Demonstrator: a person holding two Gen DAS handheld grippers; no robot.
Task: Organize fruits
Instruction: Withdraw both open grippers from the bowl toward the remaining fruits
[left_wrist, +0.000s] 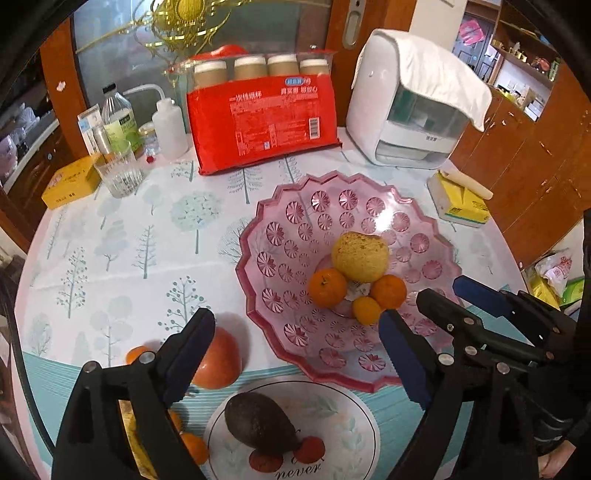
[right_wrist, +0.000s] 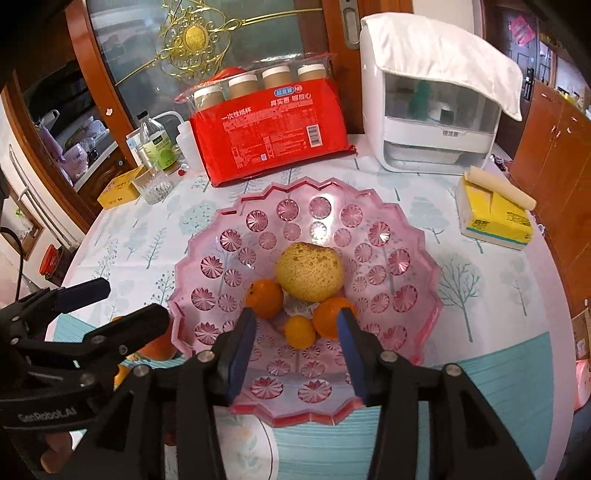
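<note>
Left wrist view, lower left: left gripper (left_wrist: 291, 354) gaping wide, holding nothing, apple (left_wrist: 218, 360) and avocado (left_wrist: 258, 424) right below. Middle: pink bowl (left_wrist: 280, 325) with pomelo (left_wrist: 360, 256) and tangerines (left_wrist: 327, 288). Lower right: right gripper (right_wrist: 297, 341) partly open, empty, above bowl.

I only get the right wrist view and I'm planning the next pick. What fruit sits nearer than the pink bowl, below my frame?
Observer: A dark avocado lies on a white plate, just in front of the pink bowl.
Operator: Anything else on that plate?
Observer: Two small red fruits sit against the avocado's near side.
Operator: And left of the plate?
Observer: Something yellow, possibly a banana, lies mostly hidden behind a left gripper finger.
</note>
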